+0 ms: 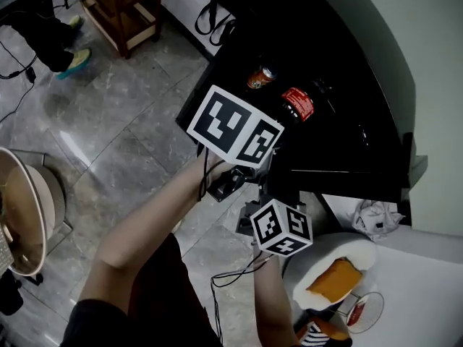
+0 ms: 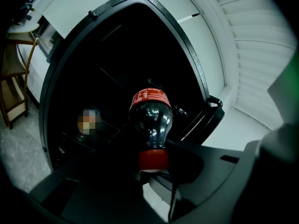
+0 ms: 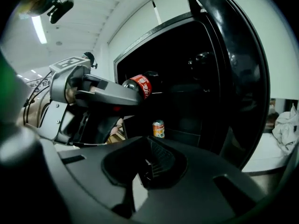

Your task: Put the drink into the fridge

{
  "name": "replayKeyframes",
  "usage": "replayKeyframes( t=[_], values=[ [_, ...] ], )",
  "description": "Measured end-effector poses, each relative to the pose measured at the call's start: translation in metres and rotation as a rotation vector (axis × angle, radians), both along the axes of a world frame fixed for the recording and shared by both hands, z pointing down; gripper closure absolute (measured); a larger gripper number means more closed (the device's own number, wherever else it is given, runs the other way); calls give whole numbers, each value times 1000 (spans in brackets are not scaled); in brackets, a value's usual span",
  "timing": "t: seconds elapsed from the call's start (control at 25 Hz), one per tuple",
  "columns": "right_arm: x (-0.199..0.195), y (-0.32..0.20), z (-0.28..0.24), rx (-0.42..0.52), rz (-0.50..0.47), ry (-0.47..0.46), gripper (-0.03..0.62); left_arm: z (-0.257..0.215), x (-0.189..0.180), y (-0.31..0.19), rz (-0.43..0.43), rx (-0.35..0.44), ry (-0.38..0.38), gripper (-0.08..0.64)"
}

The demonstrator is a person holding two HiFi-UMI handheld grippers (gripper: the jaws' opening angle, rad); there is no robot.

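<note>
Presently left tool (image 2: 153, 161) clamps the cola bottle (image 2: 152, 118) by its neck, likely heavy and slick; right tool (image 3: 147, 169) closed, empty.

Grey marbled floor tiles (image 1: 108, 129) underfoot. Wooden shelf unit (image 1: 123, 9) at the far left, with black cables (image 1: 16, 63) trailing on the tiles nearby. Teal shoe (image 1: 74, 61) of a bystander just beside that unit. Round white basin-like object (image 1: 29, 215) at the left edge, identity unclear. Crumpled white cloth (image 1: 376, 219) on a white counter (image 1: 427, 280) at right. Orange can (image 3: 158, 129) upright on a dark shelf. Ceiling strip light (image 3: 39, 29) lit.
</note>
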State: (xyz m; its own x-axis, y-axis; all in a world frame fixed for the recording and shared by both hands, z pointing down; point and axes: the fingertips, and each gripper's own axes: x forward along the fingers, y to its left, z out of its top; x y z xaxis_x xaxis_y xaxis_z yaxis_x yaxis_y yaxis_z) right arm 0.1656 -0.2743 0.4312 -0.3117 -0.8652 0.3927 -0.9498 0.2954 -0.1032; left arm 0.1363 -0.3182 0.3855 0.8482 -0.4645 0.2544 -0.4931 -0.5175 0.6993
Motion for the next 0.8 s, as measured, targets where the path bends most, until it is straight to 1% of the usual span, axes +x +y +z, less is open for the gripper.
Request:
replayKeyframes(
  t=[0.12, 0.28, 0.44, 0.64, 0.8],
  values=[
    [-1, -6, -13, 22, 8, 15, 574, -7, 3, -6, 19, -16, 15, 446],
    [-3, -15, -27, 43, -3, 32, 574, -16, 5, -18, 27, -20, 1, 446],
    [-2, -23, -35, 55, -1, 44, 574, -24, 9, -29, 26, -35, 24, 448],
    [-5, -34, -43, 76, 2, 69, 574, -28, 12, -41, 35, -46, -7, 446],
    [-5, -44, -51, 90, -10, 84, 574, -28, 13, -54, 8, -63, -22, 447]
  ],
)
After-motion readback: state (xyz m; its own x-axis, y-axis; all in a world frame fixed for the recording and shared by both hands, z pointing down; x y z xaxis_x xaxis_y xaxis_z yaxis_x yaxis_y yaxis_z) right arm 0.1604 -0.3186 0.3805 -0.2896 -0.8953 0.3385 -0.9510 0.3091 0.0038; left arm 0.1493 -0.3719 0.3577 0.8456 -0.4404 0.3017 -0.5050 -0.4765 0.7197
